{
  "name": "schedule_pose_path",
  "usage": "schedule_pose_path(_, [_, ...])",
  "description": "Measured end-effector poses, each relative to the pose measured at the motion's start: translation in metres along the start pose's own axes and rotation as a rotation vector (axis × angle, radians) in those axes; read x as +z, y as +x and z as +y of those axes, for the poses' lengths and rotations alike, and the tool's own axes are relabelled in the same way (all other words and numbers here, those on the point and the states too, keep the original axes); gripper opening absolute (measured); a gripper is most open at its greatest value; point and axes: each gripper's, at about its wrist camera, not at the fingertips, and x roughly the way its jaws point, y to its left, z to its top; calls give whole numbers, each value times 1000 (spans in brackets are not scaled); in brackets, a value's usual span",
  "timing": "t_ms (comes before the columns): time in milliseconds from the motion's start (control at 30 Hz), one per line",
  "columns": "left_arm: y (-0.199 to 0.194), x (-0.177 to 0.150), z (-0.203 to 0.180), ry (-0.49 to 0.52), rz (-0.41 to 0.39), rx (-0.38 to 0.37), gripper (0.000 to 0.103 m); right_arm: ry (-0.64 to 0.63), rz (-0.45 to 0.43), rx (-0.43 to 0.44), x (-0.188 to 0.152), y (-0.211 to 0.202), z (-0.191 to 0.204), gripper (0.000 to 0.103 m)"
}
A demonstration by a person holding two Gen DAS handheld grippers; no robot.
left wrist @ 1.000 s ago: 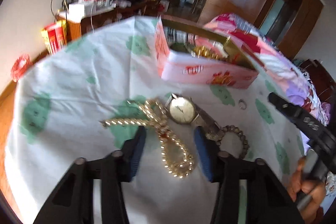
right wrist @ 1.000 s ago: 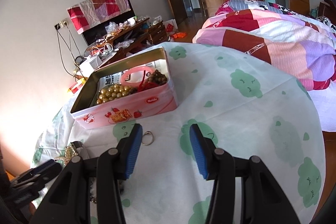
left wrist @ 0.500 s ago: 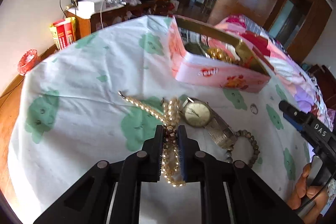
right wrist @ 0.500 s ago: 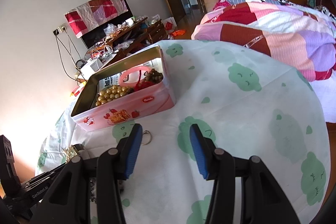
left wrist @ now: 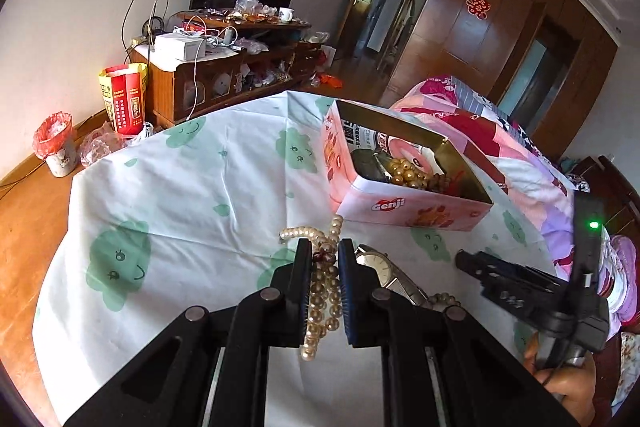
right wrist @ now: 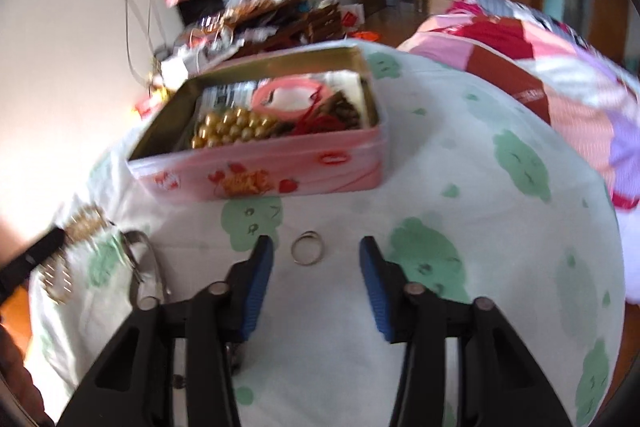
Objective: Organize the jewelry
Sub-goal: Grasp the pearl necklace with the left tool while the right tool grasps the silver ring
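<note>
Fingers (left wrist: 305, 279) around cream pearl necklace (left wrist: 322, 291)

glossy pearl necklace (left wrist: 322, 291), shiny metal ring (right wrist: 306, 247), matt cloth tablecloth (left wrist: 192, 187)

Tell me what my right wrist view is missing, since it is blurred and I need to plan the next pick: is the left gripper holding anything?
Observer: Yes. The left gripper is shut on the pearl necklace, whose strands hang between its pads.
Operator: What else lies near it?
Observer: A gold-faced wristwatch lies on the tablecloth just right of the left gripper, with a beaded bracelet partly visible beyond its band.
Operator: Any wording on the tin?
Observer: The pink tin reads "Genji" on its near side.
</note>
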Motion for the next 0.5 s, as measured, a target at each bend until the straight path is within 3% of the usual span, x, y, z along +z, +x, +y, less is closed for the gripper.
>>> schedule_pose_path(33, [2,0,0,-3,5,0,12,-23,20,-4,0,5,4,34])
schedule_pose_path(167, [4,-1,3,-15,19,0,12,-118,11,-78,-2,8,17,33])
schedule_pose_path(233, [2,-1,3,-15,12,-3,12,-120,10,-74,-3,7,16,32])
schedule_pose_path(333, [-3,0,3,-9,-6,-3,12,-123,8,-74,-4,6,15,22])
schedule_pose_path(500, [-2,0,8,-5,9,8,12,-82,-9,-49,-2,2,10,22])
